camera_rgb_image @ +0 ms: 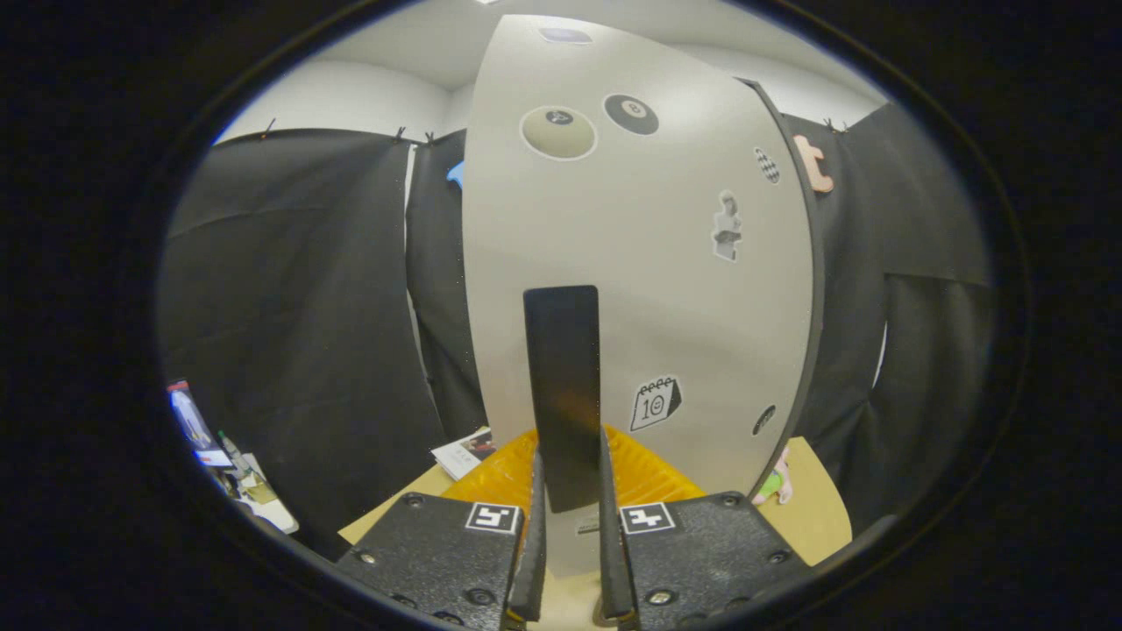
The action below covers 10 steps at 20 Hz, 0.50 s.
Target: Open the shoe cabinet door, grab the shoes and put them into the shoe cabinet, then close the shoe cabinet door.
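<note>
Gripper view: the gripper (568, 535) stands directly in front of the shoe cabinet door (649, 263), a pale panel carrying several stickers. The dark handle (564, 394) runs vertically, and its lower end sits between the two fingers. The jaws are narrow, flanking the handle closely on either side; whether both press on it cannot be told.

The door's long axis is upright, with its dark edge on the right. A yellow mat (649, 478) lies on the tan table (820, 513) beneath the door. Papers (463, 453) lie near left; a small toy (771, 482) sits right. Nothing blocks the handle. In my judgement the door swing depends on a firm grip here.
</note>
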{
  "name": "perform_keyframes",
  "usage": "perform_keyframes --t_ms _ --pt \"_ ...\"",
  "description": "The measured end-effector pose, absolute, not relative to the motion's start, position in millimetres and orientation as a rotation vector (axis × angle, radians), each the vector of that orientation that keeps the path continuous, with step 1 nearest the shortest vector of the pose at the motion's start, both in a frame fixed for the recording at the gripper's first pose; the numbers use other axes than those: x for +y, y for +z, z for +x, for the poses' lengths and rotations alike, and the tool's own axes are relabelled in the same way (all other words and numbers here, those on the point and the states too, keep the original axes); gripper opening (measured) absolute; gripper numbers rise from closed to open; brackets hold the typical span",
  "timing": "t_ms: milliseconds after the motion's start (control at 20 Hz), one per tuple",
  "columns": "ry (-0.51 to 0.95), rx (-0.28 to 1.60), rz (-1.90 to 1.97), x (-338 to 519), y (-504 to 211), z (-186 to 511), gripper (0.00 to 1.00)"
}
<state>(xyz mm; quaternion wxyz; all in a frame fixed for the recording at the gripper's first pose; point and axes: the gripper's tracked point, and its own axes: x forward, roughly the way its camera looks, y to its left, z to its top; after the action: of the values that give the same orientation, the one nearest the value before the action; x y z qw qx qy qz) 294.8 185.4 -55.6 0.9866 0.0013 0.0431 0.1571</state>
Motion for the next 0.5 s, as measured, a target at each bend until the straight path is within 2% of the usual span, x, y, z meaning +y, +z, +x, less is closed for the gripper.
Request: perform_keyframes --t_ms 500 --pt "0.209 0.088 0.013 164.4 -57.3 287.0 0.25"
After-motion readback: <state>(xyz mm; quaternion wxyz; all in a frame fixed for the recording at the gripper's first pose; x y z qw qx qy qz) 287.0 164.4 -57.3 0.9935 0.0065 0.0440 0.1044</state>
